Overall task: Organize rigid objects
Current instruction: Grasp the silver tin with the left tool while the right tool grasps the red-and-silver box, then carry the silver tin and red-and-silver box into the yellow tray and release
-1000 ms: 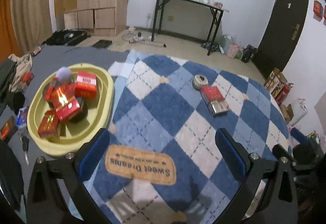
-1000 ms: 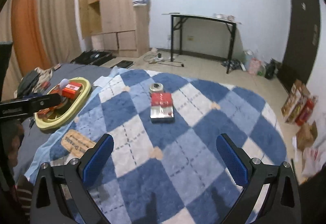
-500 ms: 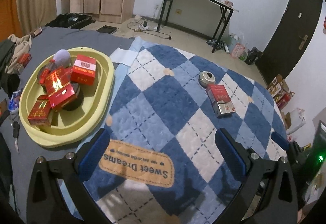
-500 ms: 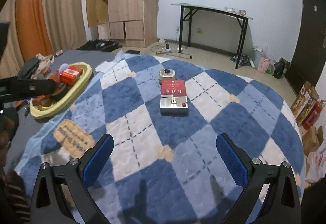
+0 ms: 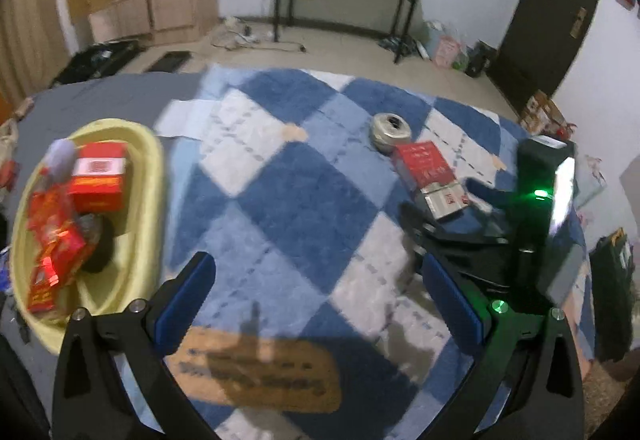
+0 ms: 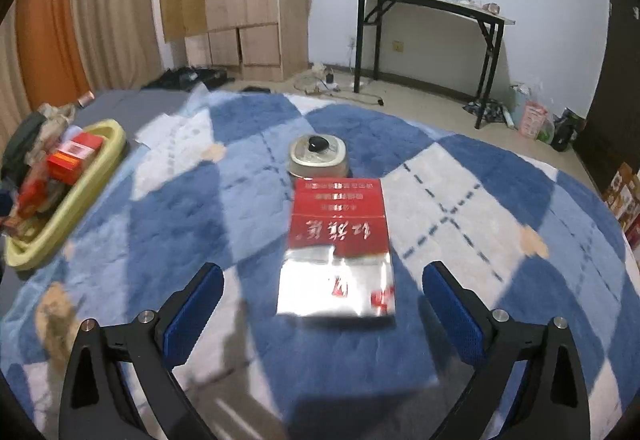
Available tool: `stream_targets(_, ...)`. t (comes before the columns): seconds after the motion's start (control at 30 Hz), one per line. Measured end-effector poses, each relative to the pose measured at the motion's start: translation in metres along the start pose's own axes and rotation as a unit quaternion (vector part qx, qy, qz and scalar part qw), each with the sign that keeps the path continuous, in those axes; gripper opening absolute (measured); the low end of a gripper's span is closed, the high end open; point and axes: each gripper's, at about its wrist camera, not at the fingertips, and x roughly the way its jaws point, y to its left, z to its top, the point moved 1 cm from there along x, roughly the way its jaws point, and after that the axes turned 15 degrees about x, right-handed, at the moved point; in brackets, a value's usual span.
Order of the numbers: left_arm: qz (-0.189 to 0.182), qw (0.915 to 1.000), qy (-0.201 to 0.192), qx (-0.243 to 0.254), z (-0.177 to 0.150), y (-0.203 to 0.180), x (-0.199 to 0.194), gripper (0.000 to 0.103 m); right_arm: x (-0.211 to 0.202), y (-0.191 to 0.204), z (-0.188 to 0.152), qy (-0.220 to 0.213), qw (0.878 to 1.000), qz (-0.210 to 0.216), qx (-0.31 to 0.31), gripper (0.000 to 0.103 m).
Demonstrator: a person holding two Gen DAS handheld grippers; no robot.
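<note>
The right gripper has its jaws closing but well apart, pads clear of anything — the red and silver carton lies flat on the checked blanket just ahead, its near end reaching in between the fingertips and its long axis running straight away from the tool. Right behind the carton's far end sits a round tin. The left gripper hangs released and empty, farther from both — nearer the yellow basin of red boxes. The right hand looks better placed to pinch across the carton's width.
</note>
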Motion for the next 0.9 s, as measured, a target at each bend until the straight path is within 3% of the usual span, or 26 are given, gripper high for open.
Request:
stream_targets(0.03,0.000,1.0000,-0.002,0.007,0.005,-0.005,0.007,0.103,0.010,-0.002,0.001,0.009,1.000,-0.001,0.004,0.071)
stream_targets(0.07,-0.001,0.9999,-0.002,0.015,0.012,-0.009,0.014,0.103,0.019,-0.005,0.000,0.021,1.000,-0.001,0.013,0.057)
stream_targets(0.2,-0.001,0.9997,0.001,0.023,0.045,-0.026,0.055,0.103,0.009,-0.030,0.006,-0.006,0.998,0.012,0.060,0.056)
stream_targets(0.33,0.000,0.9999,-0.004,0.010,0.080,-0.041,0.089,0.103,-0.012,-0.083,0.017,-0.054,0.991,-0.040,0.120,0.056)
stream_targets(0.4,0.001,0.9999,-0.007,-0.008,0.093,-0.046,0.108,0.103,-0.014,-0.113,0.016,-0.057,0.984,-0.077,0.150,0.056)
stream_targets(0.47,0.004,0.9996,0.004,-0.028,0.098,-0.046,0.128,0.102,-0.011,-0.133,0.012,-0.053,0.979,-0.081,0.182,0.056)
stream_targets(0.53,0.000,0.9991,0.020,-0.038,0.101,-0.047,0.150,0.088,-0.007,-0.138,0.012,-0.056,0.976,-0.071,0.198,0.056)
stream_targets(0.6,0.022,0.9991,0.018,-0.030,0.101,-0.049,0.160,0.083,-0.003,-0.134,0.013,-0.059,0.978,-0.070,0.190,0.056)
stream_targets(0.63,0.031,0.9992,0.008,-0.023,0.102,-0.050,0.160,0.075,-0.002,-0.133,0.013,-0.061,0.979,-0.068,0.184,0.056)
stream_targets(0.67,0.039,0.9991,0.000,-0.018,0.102,-0.052,0.159,0.058,0.000,-0.130,0.012,-0.062,0.980,-0.067,0.178,0.056)
stream_targets(0.7,0.048,0.9988,-0.006,-0.011,0.103,-0.053,0.157,0.052,0.001,-0.132,0.011,-0.061,0.980,-0.067,0.175,0.056)
stream_targets(0.9,0.044,0.9987,-0.024,0.009,0.099,-0.048,0.125,0.050,-0.006,-0.134,0.005,-0.065,0.980,-0.060,0.177,0.056)
